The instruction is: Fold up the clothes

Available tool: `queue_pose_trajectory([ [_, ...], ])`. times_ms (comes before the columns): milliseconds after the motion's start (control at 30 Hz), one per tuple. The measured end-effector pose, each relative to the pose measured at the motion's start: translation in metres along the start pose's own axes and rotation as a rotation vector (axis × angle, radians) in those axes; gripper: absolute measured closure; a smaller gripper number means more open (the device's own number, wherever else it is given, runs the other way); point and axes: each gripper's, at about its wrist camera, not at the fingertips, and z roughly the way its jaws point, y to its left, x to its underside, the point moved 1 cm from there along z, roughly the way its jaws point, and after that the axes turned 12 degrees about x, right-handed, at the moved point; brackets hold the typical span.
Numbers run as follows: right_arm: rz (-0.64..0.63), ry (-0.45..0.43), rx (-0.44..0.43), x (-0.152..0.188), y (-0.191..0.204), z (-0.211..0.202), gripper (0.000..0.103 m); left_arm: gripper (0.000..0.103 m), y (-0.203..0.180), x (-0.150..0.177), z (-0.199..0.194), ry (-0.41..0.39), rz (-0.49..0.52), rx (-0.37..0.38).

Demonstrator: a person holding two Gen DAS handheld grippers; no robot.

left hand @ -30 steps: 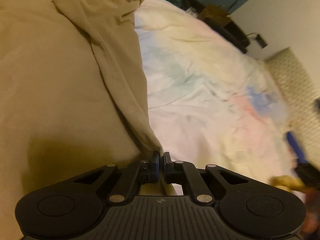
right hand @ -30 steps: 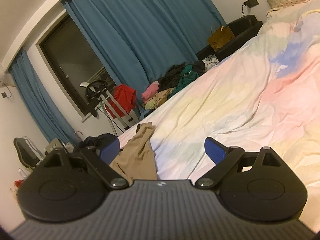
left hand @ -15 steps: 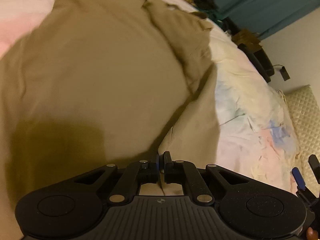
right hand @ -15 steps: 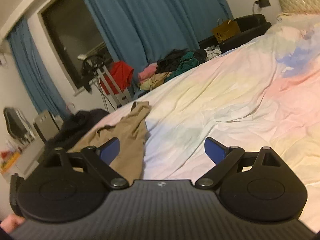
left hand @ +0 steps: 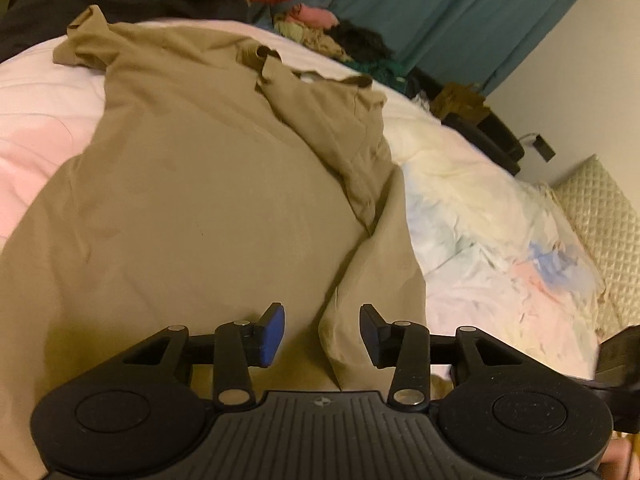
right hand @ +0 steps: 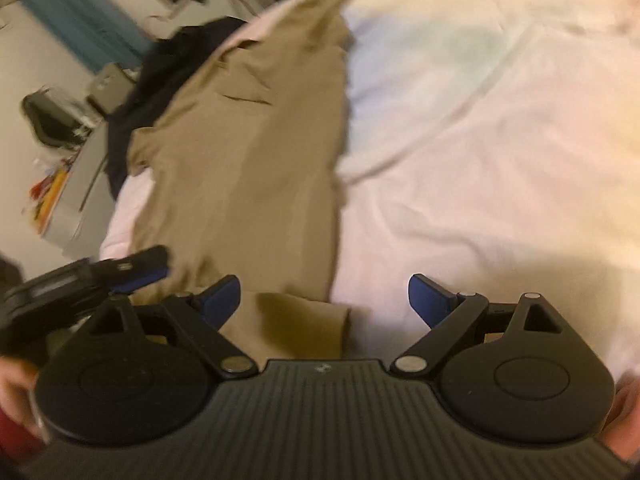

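A tan garment point(left hand: 208, 200) lies spread on the bed, with its right side folded inward over the body point(left hand: 384, 264). My left gripper point(left hand: 322, 334) is open and empty just above the folded edge near its bottom hem. In the right wrist view the same tan garment point(right hand: 256, 168) runs away from me. My right gripper point(right hand: 324, 300) is open and empty over its near corner point(right hand: 304, 320). The left gripper point(right hand: 132, 270) shows at the left of that view.
The bed has a pastel patterned sheet point(left hand: 500, 248). A pile of clothes point(left hand: 340, 40) lies at the far end by blue curtains point(left hand: 460, 12). A dark garment point(right hand: 168, 64) and a grey desk point(right hand: 80, 200) are beside the bed. A quilted headboard point(left hand: 596, 200) is at right.
My left gripper has opened and let go of the tan fold, which now lies on the garment. My right gripper has swung down from the room toward the garment's near corner.
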Motion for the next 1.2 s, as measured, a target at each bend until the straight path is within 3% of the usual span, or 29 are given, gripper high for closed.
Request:
queue_pose_trajectory([
  [67, 0.019, 0.043, -0.037, 0.001, 0.0, 0.007, 0.011, 0.058, 0.005, -0.002, -0.006, -0.016, -0.019, 0.009],
  [133, -0.02, 0.072, -0.088, 0.006, 0.007, 0.006, 0.019, 0.058, 0.011, -0.005, -0.012, -0.03, -0.043, 0.016],
  [167, -0.045, 0.077, -0.102, 0.009, 0.011, 0.003, 0.035, 0.058, 0.014, -0.005, -0.014, -0.034, -0.052, 0.017],
  [233, -0.106, 0.034, -0.048, 0.014, 0.02, -0.008, 0.049, 0.059, 0.021, -0.004, -0.023, -0.044, -0.07, 0.018],
  [267, -0.134, 0.013, -0.045, 0.016, 0.026, -0.013, 0.069, 0.059, 0.024, -0.004, -0.025, -0.049, -0.078, 0.022],
  [300, -0.153, -0.005, -0.036, 0.018, 0.03, -0.018, 0.077, 0.059, 0.025, -0.005, -0.028, -0.057, -0.087, 0.026],
  [400, -0.243, -0.104, 0.004, 0.024, 0.045, -0.038, 0.082, 0.06, 0.028, -0.007, -0.037, -0.085, -0.106, 0.041],
  [467, -0.304, -0.147, 0.0, 0.032, 0.056, -0.054, 0.093, 0.06, 0.029, -0.008, -0.044, -0.106, -0.113, 0.059],
  [567, -0.382, -0.183, 0.0, 0.044, 0.077, -0.073, 0.094, 0.06, 0.03, -0.01, -0.05, -0.126, -0.114, 0.076],
  [767, -0.658, -0.127, -0.013, 0.087, 0.139, -0.074, 0.094, 0.06, 0.032, -0.012, -0.056, -0.14, -0.113, 0.085],
  [800, -0.69, -0.087, 0.002, 0.094, 0.146, -0.066, 0.094, 0.06, 0.033, -0.012, -0.057, -0.143, -0.109, 0.08],
  [967, -0.69, 0.083, 0.123, 0.106, 0.144, -0.025, 0.091, 0.06, 0.034, -0.013, -0.064, -0.161, -0.084, 0.049],
  [1033, -0.659, 0.116, 0.116, 0.101, 0.139, -0.025, 0.087, 0.06, 0.034, -0.014, -0.067, -0.171, -0.078, 0.042],
  [1100, -0.617, 0.128, 0.087, 0.093, 0.134, -0.033, 0.053, 0.06, 0.034, -0.015, -0.069, -0.175, -0.074, 0.036],
  [1133, -0.598, 0.116, 0.069, 0.09, 0.132, -0.041, 0.021, 0.059, 0.034, -0.015, -0.069, -0.176, -0.07, 0.033],
  [1200, -0.577, 0.089, 0.037, 0.084, 0.128, -0.057, 0.016, 0.057, 0.031, -0.016, -0.068, -0.175, -0.054, 0.024],
])
